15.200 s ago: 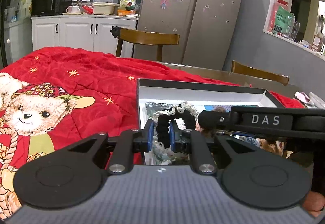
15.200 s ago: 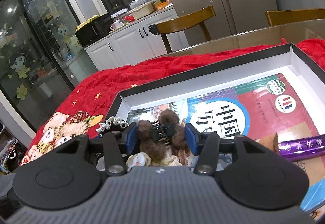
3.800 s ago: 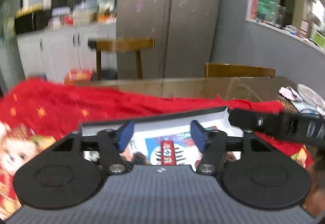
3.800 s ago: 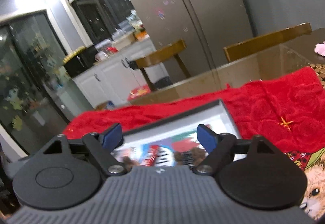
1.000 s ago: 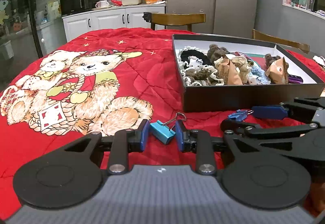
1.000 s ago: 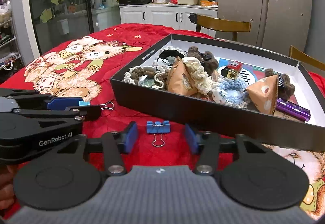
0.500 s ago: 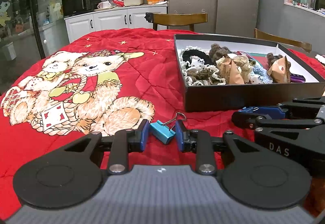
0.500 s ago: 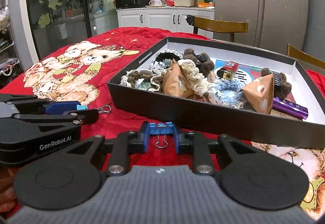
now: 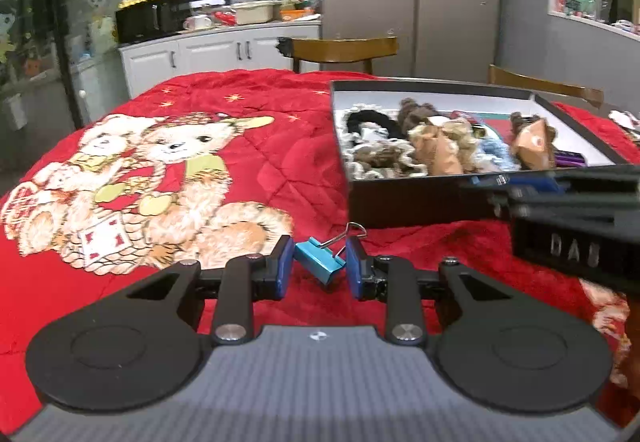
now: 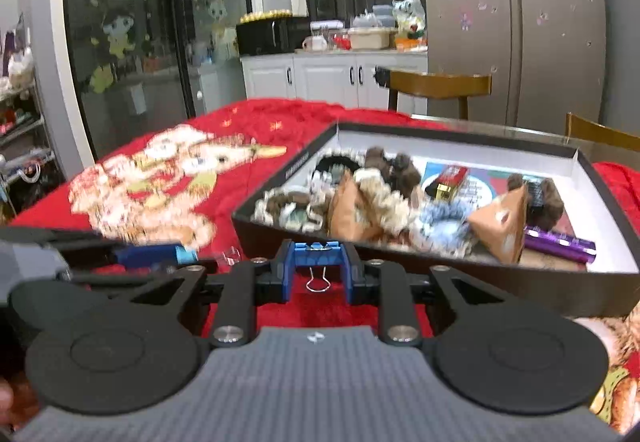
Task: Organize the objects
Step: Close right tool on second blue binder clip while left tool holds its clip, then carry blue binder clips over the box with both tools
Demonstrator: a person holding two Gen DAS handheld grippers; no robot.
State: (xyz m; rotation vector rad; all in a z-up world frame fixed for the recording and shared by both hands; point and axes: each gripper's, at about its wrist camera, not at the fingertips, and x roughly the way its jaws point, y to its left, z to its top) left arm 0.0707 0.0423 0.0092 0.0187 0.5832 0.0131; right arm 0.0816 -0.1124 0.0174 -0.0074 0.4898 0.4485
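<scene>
Both clips have come up off the red blanket [image 9: 280,177] since a second ago: my right hand-held gripper [image 10: 318,274] now pinches the dark blue binder clip [image 10: 318,259], and my left hand-held gripper [image 9: 320,268] clamps the light blue binder clip [image 9: 319,260]. Next, I judge, both go into the black box [image 10: 440,274] just ahead.

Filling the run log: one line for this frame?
left gripper: shut on teal binder clip | right gripper: shut on blue binder clip | box: ahead, already holding scrunchies
</scene>
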